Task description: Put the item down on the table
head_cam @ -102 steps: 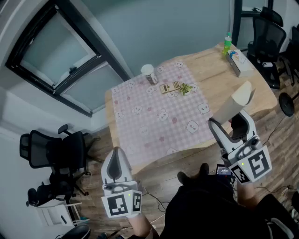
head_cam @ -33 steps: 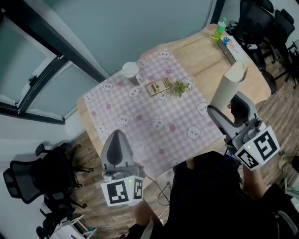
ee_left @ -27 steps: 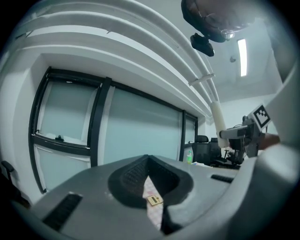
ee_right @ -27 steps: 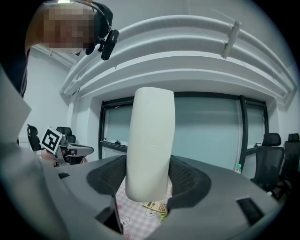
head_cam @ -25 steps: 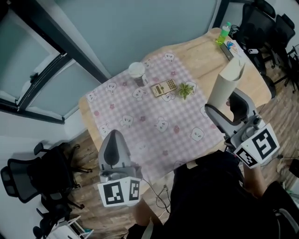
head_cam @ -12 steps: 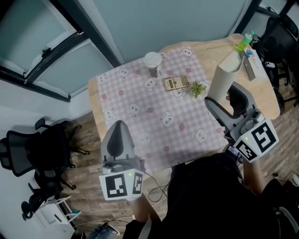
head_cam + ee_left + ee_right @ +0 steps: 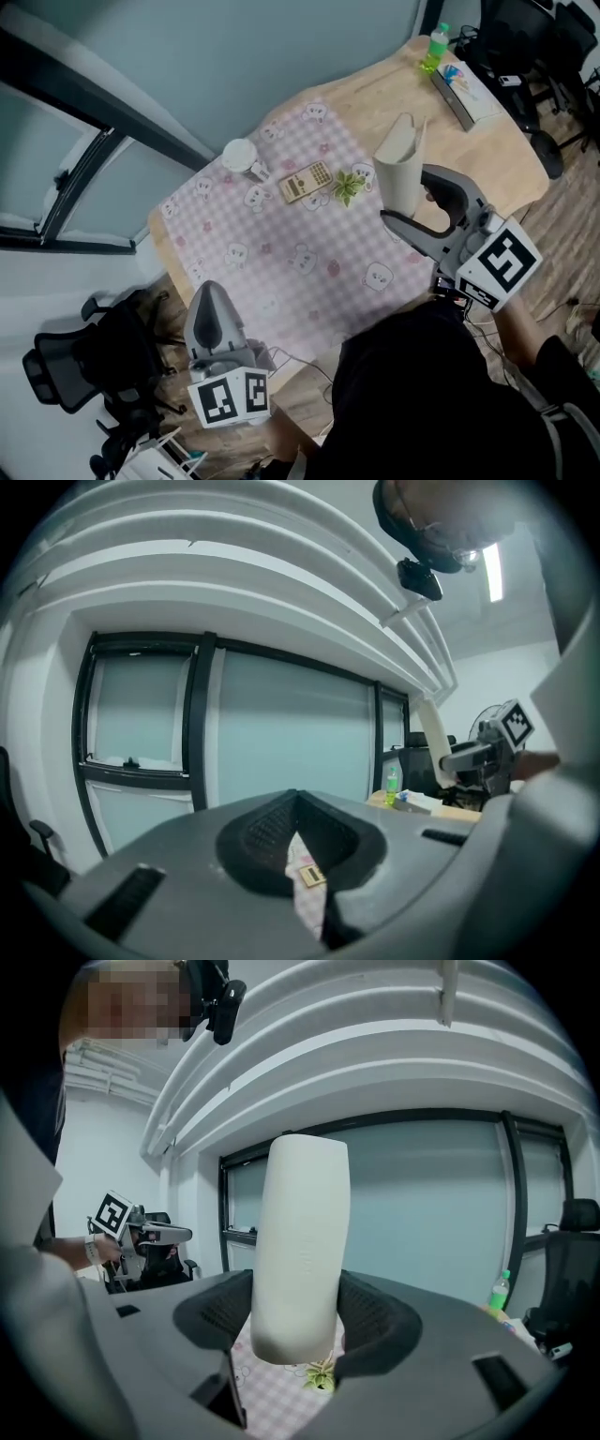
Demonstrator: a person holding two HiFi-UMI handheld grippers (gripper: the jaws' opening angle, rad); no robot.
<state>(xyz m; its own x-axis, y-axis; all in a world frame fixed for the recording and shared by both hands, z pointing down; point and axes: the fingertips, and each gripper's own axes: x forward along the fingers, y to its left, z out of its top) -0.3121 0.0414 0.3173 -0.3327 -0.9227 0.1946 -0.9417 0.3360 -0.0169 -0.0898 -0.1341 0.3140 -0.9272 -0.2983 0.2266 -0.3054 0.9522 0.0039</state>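
I am gripping a cream tube (image 7: 397,169), which looks like a rolled sheet, in my right gripper (image 7: 412,208). The jaws are standing partly apart and pressing on the tube's two sides. The tube is standing upright in the grip. Its lower end is hanging clear above the table (image 7: 487,141), over the right edge of the pink checked cloth (image 7: 281,234) and just beside a small green plant (image 7: 349,186). My left gripper (image 7: 208,292) is hovering off the table's near-left corner, its jaws lying together and holding nothing. On the cloth, a calculator (image 7: 306,181) is lying just left of the plant, and a white cup (image 7: 241,155) is standing near the far-left edge. A green bottle (image 7: 430,49) is standing on the bare wood at the table's far end.
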